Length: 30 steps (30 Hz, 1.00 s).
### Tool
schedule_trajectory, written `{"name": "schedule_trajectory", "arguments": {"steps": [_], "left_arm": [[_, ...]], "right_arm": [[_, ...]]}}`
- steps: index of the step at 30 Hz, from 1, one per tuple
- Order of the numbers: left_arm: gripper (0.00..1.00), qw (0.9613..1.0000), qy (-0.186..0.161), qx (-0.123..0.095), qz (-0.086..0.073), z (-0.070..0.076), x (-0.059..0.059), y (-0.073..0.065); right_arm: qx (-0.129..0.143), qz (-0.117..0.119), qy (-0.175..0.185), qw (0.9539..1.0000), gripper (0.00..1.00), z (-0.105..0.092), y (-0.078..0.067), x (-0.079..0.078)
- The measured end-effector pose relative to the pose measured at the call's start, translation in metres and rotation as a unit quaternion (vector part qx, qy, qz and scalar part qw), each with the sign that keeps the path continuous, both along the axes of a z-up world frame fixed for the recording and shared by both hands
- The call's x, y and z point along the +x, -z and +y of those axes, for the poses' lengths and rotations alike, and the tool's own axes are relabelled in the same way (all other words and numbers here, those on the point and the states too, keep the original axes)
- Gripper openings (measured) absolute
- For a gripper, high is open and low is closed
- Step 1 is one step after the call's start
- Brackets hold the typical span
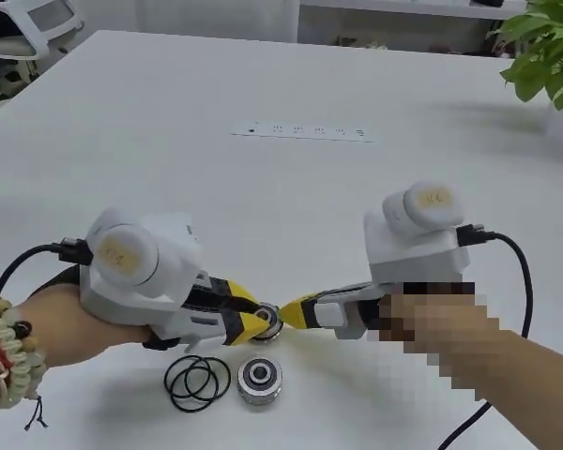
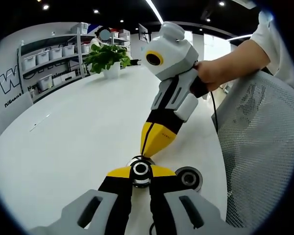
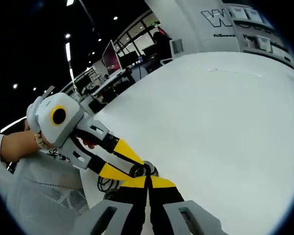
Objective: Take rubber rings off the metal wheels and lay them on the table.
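My left gripper [image 1: 258,323] is shut on a small metal wheel [image 1: 269,321] and holds it just above the white table [image 1: 263,206]. In the left gripper view its yellow jaws [image 2: 140,173] clamp the wheel [image 2: 140,168] from both sides. My right gripper [image 1: 289,314] comes in from the right, shut, with its tips against the wheel's rim; whether a ring is pinched between them I cannot tell. It reaches down to the wheel in the left gripper view [image 2: 148,152]. Loose black rubber rings [image 1: 197,380] and a second wheel [image 1: 260,378] lie on the table below.
A white power strip [image 1: 305,132] lies farther back on the table. A green plant [image 1: 544,47] stands at the far right corner. A black cable [image 1: 521,272] trails from the right gripper. A mesh chair [image 2: 264,147] stands at the table's near edge.
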<state>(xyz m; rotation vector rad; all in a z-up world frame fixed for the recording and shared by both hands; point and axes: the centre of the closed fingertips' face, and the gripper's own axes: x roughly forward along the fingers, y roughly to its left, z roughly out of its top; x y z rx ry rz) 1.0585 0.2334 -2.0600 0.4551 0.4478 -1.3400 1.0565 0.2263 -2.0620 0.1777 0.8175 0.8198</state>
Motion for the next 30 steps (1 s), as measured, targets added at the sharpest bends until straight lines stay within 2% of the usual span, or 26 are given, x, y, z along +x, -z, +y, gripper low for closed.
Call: {"name": "schedule_trajectory", "arguments": {"steps": [28,29,30], "left_arm": [[0.07,1.0000,0.001,-0.001,-0.001,0.000,0.000,0.000],[0.07,1.0000,0.001,-0.001,-0.001,0.000,0.000,0.000],[0.07,1.0000,0.001,-0.002,-0.001,0.000,0.000,0.000]], "right_arm": [[0.011,-0.012,-0.017,0.9997,0.00,0.008,-0.006,-0.002],[0.017,-0.014,-0.019,0.9996,0.00,0.010,-0.008,-0.002],[0.049,-0.019,-0.027,0.9982,0.00,0.019,-0.019,-0.002]]}}
